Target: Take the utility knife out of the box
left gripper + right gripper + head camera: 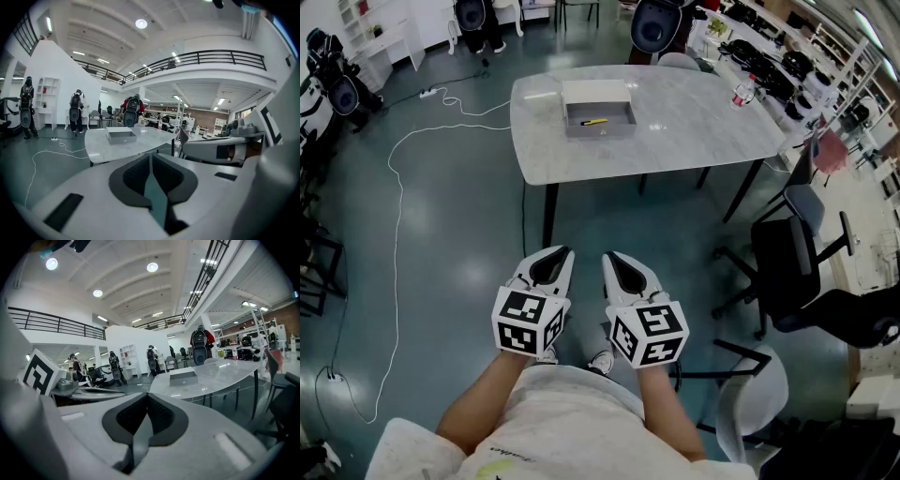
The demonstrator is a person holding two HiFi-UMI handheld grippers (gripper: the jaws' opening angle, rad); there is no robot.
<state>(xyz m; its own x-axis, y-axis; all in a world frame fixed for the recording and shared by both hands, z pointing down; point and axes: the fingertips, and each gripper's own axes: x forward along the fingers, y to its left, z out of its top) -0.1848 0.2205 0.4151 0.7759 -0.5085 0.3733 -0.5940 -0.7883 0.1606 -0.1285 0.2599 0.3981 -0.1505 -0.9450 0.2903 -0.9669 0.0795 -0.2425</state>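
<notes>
A grey open box (600,116) stands on the marble-topped table (675,131), far ahead of me. Inside it lies a yellow utility knife (594,122). The same box (120,135) shows small in the left gripper view, and the box (183,377) shows again in the right gripper view; the knife is hidden by its walls there. My left gripper (560,255) and right gripper (613,259) hang side by side over the floor, well short of the table. Both are shut with nothing between the jaws.
A bottle (742,92) stands at the table's right end. Black office chairs (797,272) sit to the right of me. A white cable (394,216) snakes over the floor at left. People with backpacks (77,110) stand at the room's far side.
</notes>
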